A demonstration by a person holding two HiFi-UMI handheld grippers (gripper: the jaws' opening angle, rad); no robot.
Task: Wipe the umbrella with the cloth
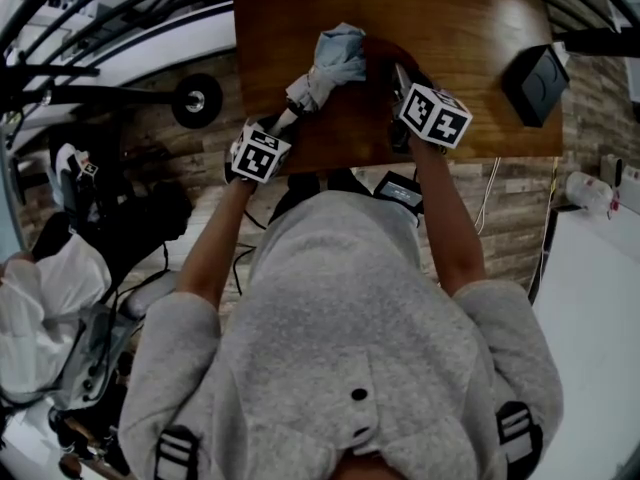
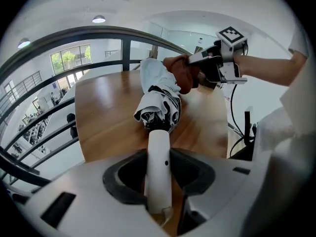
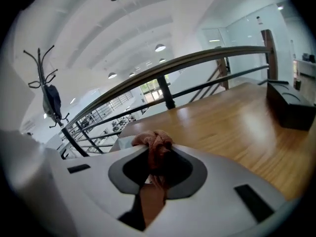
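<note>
Left gripper view, middle of the frame: my left gripper (image 2: 159, 174) has its jaws tight on the folded umbrella (image 2: 160, 100) over the desk (image 2: 106, 117). My right gripper (image 3: 155, 171) has its jaws pinching the reddish cloth (image 3: 154, 143).
</note>
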